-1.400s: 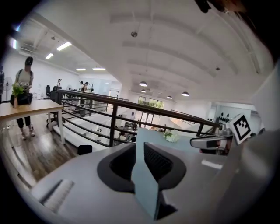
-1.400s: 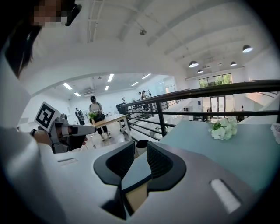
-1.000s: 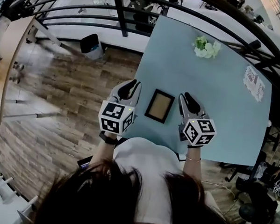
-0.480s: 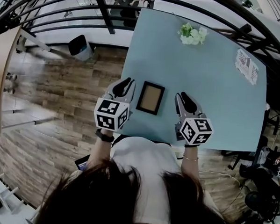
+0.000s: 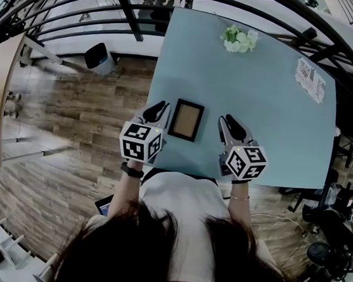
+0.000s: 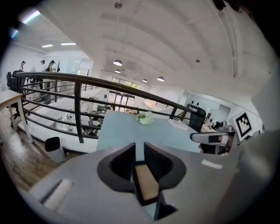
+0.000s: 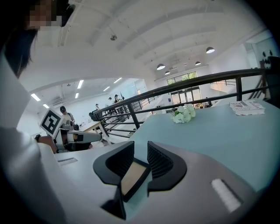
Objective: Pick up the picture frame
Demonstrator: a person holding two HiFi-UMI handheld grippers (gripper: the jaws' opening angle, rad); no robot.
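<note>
The picture frame [image 5: 186, 120], dark-edged with a tan middle, lies flat near the front left corner of the blue-grey table [image 5: 266, 113]. My left gripper [image 5: 158, 111] hovers just left of it, over the table's left edge. My right gripper [image 5: 229, 124] sits to its right, a short gap away. In the left gripper view the jaws [image 6: 139, 157] stand slightly apart with nothing between them, and the frame [image 6: 146, 187] shows low through the gap. In the right gripper view the jaws [image 7: 141, 161] also stand apart and empty, with the frame [image 7: 132, 177] below them.
A bunch of white flowers [image 5: 241, 39] lies at the table's far edge and a printed booklet [image 5: 310, 79] at its far right. A dark railing [image 5: 130, 14] runs behind the table. A bin [image 5: 99, 57] stands on the wooden floor to the left.
Both grippers have come forward and lower beside the frame. The left one now sits closer to the frame's left edge. The frame has not moved on the table.
</note>
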